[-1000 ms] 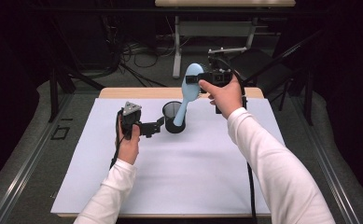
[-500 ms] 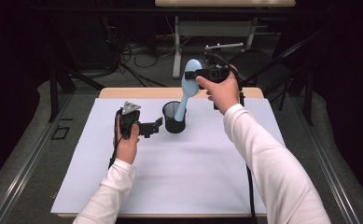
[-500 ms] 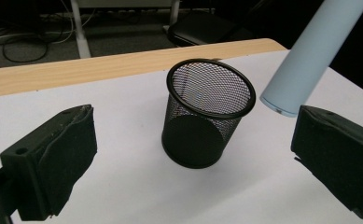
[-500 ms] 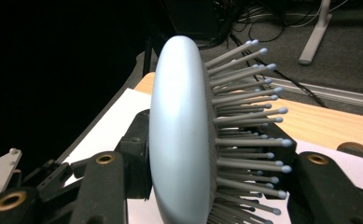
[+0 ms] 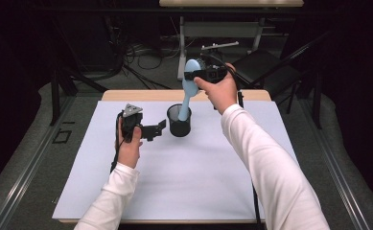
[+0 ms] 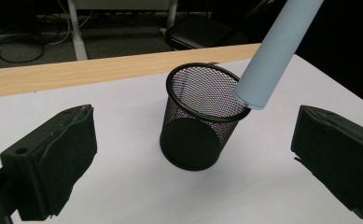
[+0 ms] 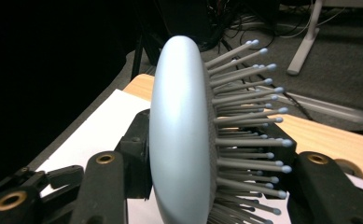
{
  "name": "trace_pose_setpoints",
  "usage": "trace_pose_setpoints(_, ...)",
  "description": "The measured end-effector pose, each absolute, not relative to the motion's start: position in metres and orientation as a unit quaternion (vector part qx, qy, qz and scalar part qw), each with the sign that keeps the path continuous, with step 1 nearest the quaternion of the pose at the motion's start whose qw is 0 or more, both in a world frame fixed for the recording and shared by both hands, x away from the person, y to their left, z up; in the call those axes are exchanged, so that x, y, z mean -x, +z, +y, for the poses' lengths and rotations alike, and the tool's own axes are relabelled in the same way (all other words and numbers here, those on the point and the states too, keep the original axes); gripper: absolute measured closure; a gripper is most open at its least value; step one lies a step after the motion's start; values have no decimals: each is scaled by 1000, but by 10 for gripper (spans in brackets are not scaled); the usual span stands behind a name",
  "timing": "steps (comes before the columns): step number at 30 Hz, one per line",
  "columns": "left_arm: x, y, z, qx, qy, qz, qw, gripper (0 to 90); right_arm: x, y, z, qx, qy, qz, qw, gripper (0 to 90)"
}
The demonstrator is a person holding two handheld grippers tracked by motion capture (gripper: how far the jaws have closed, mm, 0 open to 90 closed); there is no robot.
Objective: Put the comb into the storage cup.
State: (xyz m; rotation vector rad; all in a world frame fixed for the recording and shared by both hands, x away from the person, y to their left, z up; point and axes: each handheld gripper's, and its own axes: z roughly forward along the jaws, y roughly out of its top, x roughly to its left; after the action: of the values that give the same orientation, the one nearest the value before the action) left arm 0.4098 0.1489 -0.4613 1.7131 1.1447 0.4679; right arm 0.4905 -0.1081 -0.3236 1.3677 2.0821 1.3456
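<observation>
We are looking at a black mesh cup [image 5: 179,120] standing upright on the white sheet covering the worktop [image 5: 184,182], near its far wooden edge. In the left gripper view the cup's [image 6: 200,121] round dark bottom is showing through the mesh, and we are seeing nothing lying inside it.

We are holding a pale blue hairbrush [image 5: 189,91] above it with the right tongs [image 5: 193,75], which are clenched on the brush head, handle pointing down. In the right gripper view the smooth back of the head [image 7: 179,135] is pressing against one jaw and the bristles are facing the other. The handle's [image 6: 275,51] blunt end is hanging just at the cup's rim on the side towards the right hand; we cannot tell whether it is touching the rim or has dipped inside.

The left tongs [image 5: 161,128] are resting low on the sheet just beside the cup, jaws spread wide and grasping nothing. In the left gripper view the cup is standing between and beyond the two black pads [image 6: 67,158], apart from both.
</observation>
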Motion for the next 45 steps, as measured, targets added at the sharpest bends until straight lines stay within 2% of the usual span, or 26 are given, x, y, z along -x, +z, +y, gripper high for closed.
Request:
trace_pose_setpoints(16,-410,-461,151,-704,192,474,493,5,-498,-325,-95,-464,457,734,193,483)
trace_pose_setpoints(45,-411,-461,153,-701,191,476,495,5,-504,-333,-86,-452,465,728,222,482)
